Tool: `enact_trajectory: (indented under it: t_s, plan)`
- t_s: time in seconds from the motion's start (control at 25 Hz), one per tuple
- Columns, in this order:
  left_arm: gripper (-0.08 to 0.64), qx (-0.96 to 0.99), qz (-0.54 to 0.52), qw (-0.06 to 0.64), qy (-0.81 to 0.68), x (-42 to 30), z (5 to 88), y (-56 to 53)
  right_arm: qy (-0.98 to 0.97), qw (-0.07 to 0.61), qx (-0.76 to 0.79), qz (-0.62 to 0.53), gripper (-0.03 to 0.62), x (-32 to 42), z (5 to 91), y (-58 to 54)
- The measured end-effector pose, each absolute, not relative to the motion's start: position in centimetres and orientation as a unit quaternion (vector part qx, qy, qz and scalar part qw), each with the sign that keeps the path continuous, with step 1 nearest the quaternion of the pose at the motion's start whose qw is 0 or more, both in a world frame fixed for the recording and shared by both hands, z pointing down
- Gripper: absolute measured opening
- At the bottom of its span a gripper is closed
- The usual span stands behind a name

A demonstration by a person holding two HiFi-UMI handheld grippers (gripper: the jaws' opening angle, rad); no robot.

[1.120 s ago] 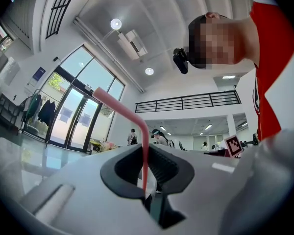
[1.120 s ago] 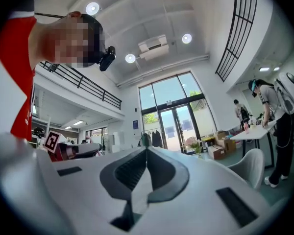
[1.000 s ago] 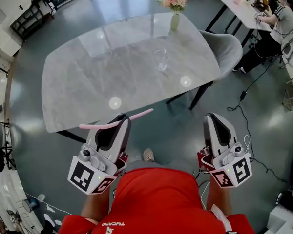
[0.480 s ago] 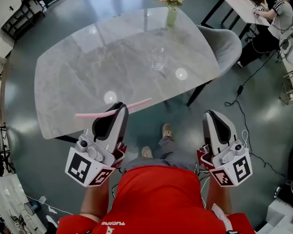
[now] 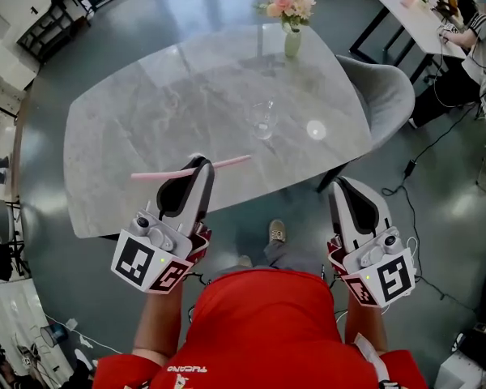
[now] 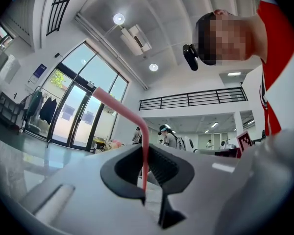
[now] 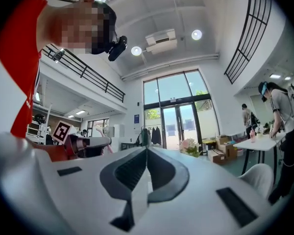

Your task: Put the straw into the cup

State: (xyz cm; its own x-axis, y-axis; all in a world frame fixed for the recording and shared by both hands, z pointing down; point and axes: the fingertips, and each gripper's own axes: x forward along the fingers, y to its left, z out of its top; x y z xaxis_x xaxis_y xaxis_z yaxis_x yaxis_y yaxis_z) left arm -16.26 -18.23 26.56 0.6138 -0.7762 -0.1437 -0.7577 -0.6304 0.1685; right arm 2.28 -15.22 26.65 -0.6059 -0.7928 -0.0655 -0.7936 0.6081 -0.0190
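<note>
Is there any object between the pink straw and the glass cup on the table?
Nothing visible. Only bare table lies between the straw, clamped in the left gripper, and the cup; the vase stands beyond the cup.

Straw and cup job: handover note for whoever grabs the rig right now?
Left gripper: shut on the pink straw, which it holds crosswise. In the head view it sits over the near edge of the table.
Right gripper: shut and empty. In the head view it is short of the table's near edge.
Cup: clear glass, upright on the table, beyond the left gripper and a little to its right. No straw in it.
Done: straw is in hand.
Left: carry the straw to the cup, tip one end down into its mouth, release.
</note>
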Motion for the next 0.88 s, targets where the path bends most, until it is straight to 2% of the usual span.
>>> enact_trajectory:
  t_s: [0.4,0.88]
  plan:
    - [0.034,0.876,-0.047,0.056,-0.477,-12.7,30.7,-27.4,0.924,0.014,-0.383,-0.001,0.002,4.5,28.7,-21.3]
    - [0.034,0.868,0.007,0.127,-0.48,-10.3,39.8,-34.9,0.915,0.014,-0.402,-0.022,0.002,5.8,30.0,-25.9]
